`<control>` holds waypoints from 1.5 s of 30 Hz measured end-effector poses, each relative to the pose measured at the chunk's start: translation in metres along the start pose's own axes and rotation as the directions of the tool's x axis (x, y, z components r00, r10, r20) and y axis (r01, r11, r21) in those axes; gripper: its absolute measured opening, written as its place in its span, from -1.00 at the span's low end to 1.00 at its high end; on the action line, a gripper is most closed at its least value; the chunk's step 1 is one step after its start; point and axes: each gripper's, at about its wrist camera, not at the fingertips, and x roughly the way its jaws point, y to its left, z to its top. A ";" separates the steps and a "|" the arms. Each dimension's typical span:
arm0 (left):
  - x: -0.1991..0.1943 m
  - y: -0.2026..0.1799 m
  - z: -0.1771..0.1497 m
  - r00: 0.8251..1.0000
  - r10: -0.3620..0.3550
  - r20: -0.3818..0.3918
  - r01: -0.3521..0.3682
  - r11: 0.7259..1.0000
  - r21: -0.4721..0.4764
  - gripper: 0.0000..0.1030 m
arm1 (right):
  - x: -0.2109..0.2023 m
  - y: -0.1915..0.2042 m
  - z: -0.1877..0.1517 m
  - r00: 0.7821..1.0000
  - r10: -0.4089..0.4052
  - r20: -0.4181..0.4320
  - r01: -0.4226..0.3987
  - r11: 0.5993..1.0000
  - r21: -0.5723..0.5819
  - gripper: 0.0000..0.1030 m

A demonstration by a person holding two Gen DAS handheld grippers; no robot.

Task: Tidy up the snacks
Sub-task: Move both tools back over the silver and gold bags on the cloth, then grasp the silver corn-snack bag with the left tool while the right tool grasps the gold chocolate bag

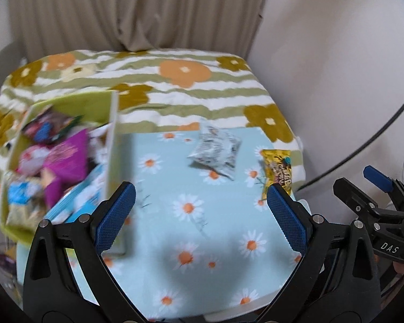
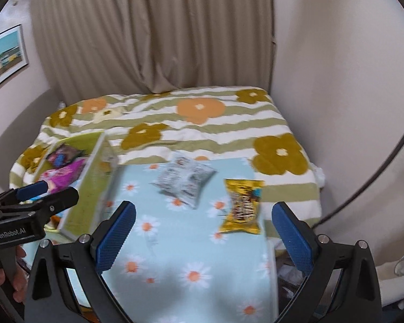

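Left wrist view: box (image 1: 113,145) contents blurred, snacks indistinct.

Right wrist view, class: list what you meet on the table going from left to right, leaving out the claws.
Green box of snacks → silver-white packet → yellow packet, all on or beside the daisy-print cloth.

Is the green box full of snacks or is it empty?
Nearly full. The green box holds a heap of packets, a purple one on top. A yellow packet and a silver packet lie outside it.
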 end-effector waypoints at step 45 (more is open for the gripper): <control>0.292 -0.006 0.050 0.914 -0.133 -0.384 0.159 0.987 0.037 0.11 | 0.217 -0.063 -0.028 0.930 -0.126 -0.344 0.168 0.981 0.096 0.36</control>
